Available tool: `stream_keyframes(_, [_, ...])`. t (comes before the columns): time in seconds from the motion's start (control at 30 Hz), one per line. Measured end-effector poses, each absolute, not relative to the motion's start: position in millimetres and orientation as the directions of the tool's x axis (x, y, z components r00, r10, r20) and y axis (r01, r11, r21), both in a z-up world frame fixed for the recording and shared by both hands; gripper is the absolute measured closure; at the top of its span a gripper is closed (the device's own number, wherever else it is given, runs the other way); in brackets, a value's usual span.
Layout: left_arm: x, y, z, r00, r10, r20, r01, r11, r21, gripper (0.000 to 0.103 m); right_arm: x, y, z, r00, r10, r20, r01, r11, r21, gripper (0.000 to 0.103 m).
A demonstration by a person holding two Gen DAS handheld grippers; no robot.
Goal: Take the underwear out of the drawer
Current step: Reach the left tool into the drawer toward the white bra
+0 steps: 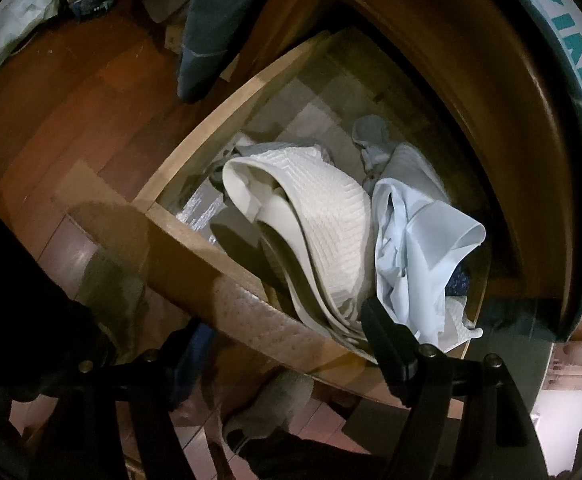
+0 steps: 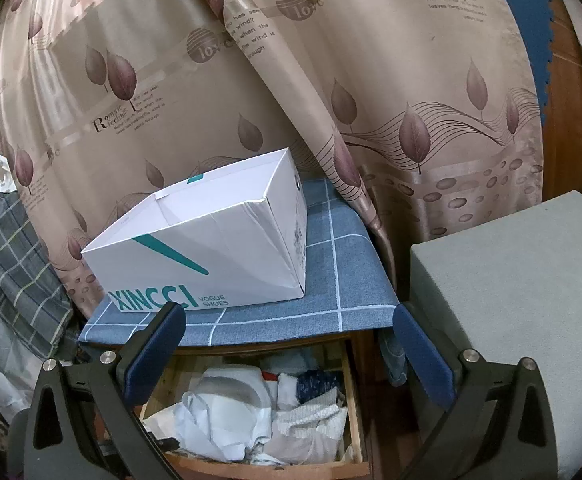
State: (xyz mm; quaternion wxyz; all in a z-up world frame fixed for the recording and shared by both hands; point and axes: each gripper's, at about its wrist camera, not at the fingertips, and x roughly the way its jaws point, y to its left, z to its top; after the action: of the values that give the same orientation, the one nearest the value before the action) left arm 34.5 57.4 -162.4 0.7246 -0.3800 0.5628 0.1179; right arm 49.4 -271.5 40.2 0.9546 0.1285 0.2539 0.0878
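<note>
Hovering above the open drawer (image 1: 195, 236), the left gripper (image 1: 287, 344) has its jaws spread; one finger (image 1: 387, 344) lies over the front wall beside the clothes, the other is lost in shadow, and whether either touches cloth cannot be told. Nothing is grasped.

Contents just beyond that finger:
- white bra (image 1: 323, 216), quilted, leaning on the front wall
- pale blue underwear (image 1: 423, 236), crumpled, touching the bra on its far side
- grey sock (image 1: 371, 136), deeper in the drawer
- dark patterned cloth (image 1: 459, 280), mostly buried under the underwear

Further out: wood floor (image 1: 63, 120), and a shoebox (image 1: 571, 80) on the cabinet top overhanging the drawer.

The right gripper (image 2: 287, 344) is held higher, jaws wide apart and empty, blue pads (image 2: 159, 340) framing the drawer (image 2: 353, 400) below.
- bra (image 2: 231, 392) and white underwear (image 2: 211, 432) sit between the fingers, low in that view
- shoebox (image 2: 211, 248), open-topped, marked XINCCI, straight ahead on a blue checked cloth (image 2: 331, 292)
- grey cushion (image 2: 511, 280), just outside the right-hand finger
- leaf-print curtain (image 2: 331, 80), behind the box
- plaid bedding (image 2: 15, 264), far to the other side
</note>
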Motion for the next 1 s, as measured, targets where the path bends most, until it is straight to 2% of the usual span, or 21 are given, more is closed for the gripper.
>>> stream_keyframes(0.37, [34, 62, -158, 0.336, -0.251, -0.908, -0.582, 0.703, -0.410, 0.024, 49, -272, 41, 0.856, 0.232, -0.462, -0.102, 0.952, 0.290, 0.000])
stream_keyframes(0.5, [31, 59, -162, 0.352, -0.225, -0.909, -0.566, 0.723, -0.398, 0.017, 50, -271, 41, 0.856, 0.233, -0.462, -0.101, 0.951, 0.292, 0.000])
stream_keyframes(0.63, [24, 59, -159, 0.378, -0.217, -0.900, -0.548, 0.731, -0.407, 0.017, 49, -271, 41, 0.856, 0.232, -0.462, -0.104, 0.953, 0.286, 0.000])
stream_keyframes(0.87, [7, 45, -119, 0.427, -0.065, -0.902, -0.431, 0.862, -0.266, 0.018, 50, -275, 39, 0.857, 0.232, -0.460, -0.097, 0.950, 0.297, 0.000])
stream_keyframes(1.0, [-8, 27, -77, 0.538, -0.025, -0.842, -0.269, 0.942, -0.199, 0.018, 50, -278, 38, 0.857, 0.234, -0.459, -0.096, 0.948, 0.303, 0.000])
